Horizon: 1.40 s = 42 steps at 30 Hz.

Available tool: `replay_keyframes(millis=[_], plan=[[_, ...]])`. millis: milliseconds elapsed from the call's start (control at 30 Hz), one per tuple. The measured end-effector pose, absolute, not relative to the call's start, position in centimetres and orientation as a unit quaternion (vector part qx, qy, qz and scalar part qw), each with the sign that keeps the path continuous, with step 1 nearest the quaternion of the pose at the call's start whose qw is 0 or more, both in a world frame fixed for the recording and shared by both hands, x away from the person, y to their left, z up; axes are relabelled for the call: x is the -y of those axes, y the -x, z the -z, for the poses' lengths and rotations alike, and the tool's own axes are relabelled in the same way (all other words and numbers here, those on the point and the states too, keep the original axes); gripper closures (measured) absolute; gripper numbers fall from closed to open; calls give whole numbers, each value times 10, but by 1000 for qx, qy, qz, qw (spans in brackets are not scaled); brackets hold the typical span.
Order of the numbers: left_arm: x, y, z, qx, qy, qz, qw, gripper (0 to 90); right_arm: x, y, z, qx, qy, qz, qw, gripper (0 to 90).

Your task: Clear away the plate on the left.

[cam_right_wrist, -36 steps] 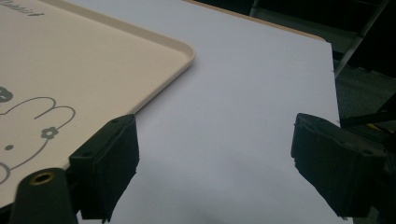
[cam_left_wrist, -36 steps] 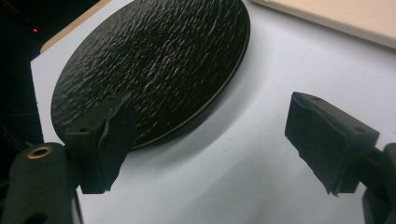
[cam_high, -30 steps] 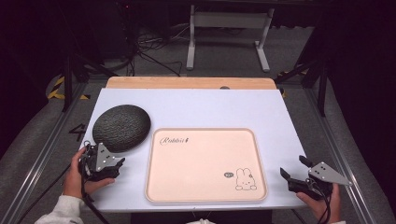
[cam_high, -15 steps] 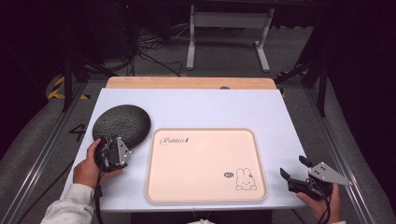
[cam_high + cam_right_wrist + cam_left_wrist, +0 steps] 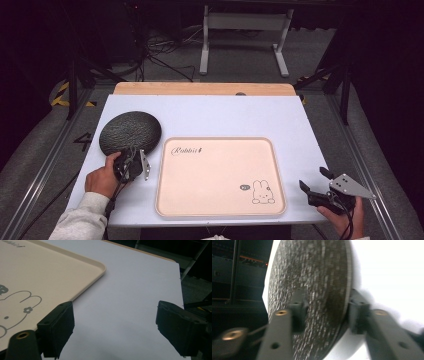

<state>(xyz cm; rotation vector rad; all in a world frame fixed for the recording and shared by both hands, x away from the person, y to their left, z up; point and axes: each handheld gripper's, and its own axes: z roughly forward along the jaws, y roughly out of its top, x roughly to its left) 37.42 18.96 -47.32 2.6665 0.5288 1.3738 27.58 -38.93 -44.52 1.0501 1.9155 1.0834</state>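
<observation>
High view: my left fingers (image 5: pixel 131 161) have just been closing at the near rim of the dark round woven mat (image 5: pixel 130 132), which lies flat on the white desk (image 5: pixel 225 117) beside the beige rabbit tray (image 5: pixel 220 176).

Left gripper view: fingers straddle the mat (image 5: pixel 312 290) edge for lifting.

Right gripper view: my right fingers (image 5: pixel 115 327) idle wide apart, empty.

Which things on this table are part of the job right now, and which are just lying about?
In the job:
- dark round mat, its near edge between the jaws, which have just been closing on it
- left gripper, at that mat edge

Lying about:
- pink rabbit tray, bare
- right gripper, open, nothing between its jaws, past the tray's right edge
- white table
</observation>
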Motion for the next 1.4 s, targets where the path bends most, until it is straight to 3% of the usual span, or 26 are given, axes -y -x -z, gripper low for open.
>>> replay_keyframes(millis=[100,367,800,1400], plan=[[-186,-375,476,-161,-871,-461,41,782,389,-275,445,-738,-404,-416,345,158],[-179,-375,470,-143,-847,-512,29,865,389,-275,445,-739,-404,-415,345,158],[-182,-368,463,-162,-839,-513,75,872,389,-274,445,-737,-406,-414,347,158],[-167,-338,440,-134,-829,-533,106,871,390,-273,444,-734,-407,-415,350,158]])
